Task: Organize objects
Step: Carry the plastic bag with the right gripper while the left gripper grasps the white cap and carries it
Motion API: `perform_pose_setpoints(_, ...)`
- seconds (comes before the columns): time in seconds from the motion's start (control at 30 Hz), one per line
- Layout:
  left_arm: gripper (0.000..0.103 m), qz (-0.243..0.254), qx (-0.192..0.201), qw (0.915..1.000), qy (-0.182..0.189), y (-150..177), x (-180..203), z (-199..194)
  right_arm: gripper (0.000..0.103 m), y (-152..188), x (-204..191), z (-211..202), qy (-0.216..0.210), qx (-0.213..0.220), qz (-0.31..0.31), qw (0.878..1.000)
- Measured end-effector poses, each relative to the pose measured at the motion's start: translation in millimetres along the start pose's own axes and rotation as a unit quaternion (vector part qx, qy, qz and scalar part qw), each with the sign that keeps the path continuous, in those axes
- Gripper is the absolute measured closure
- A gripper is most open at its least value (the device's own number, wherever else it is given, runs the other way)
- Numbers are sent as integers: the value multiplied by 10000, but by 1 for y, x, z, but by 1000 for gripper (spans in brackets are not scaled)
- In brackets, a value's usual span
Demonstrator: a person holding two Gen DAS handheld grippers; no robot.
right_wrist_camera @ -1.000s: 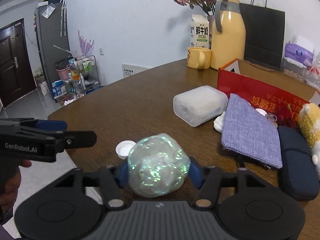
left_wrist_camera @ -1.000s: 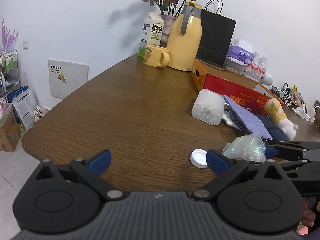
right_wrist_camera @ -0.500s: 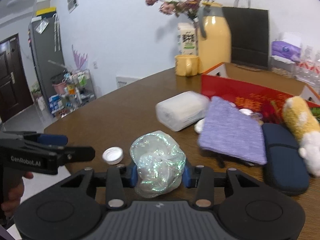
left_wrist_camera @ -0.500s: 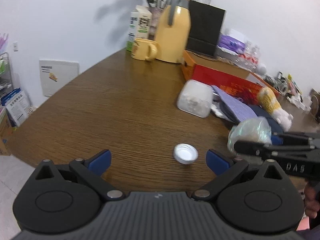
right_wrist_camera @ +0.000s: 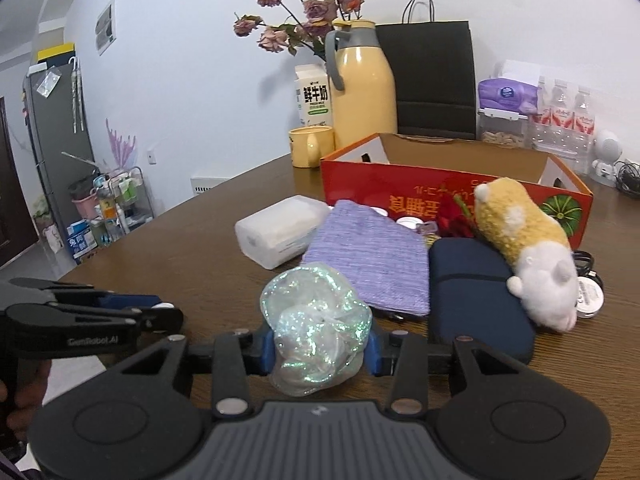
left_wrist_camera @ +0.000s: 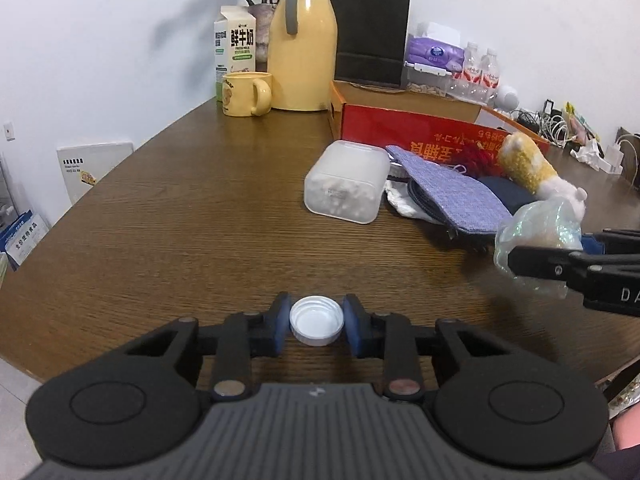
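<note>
— Grippers first: what are they doing?

— Left gripper [left_wrist_camera: 317, 326] has just been closing, and its blue pads are now sitting against both sides of the white bottle cap [left_wrist_camera: 317, 320], near the table's [left_wrist_camera: 180, 216] front edge. Right gripper [right_wrist_camera: 319, 346] is squeezing the crumpled iridescent film [right_wrist_camera: 316, 328], lifted off the wood at the right.

— And the other things?

— Farther back, the clear plastic container [left_wrist_camera: 346, 182] is lying beside the purple pouch [left_wrist_camera: 452, 192], with the red cardboard box [left_wrist_camera: 416, 132] behind them.
</note>
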State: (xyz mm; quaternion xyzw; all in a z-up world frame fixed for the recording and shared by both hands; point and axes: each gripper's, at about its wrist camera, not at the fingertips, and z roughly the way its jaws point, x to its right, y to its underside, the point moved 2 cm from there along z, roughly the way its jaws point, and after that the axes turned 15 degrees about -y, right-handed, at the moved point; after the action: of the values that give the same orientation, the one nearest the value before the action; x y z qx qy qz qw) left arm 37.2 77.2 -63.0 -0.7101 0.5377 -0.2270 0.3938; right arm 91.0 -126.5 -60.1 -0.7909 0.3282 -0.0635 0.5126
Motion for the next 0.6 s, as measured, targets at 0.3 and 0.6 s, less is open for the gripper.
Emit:
perform_pose_setpoints(0.3, 74, -103, 300, 9995, 81, -33, 10, -4, 63, -14, 19, -13, 58, 224, -106, 9997)
perform_pose_setpoints(0.6, 74, -63, 1338, 9899, 461, -120, 61, -5, 63, -79, 65, -27, 612, 749, -630, 9933)
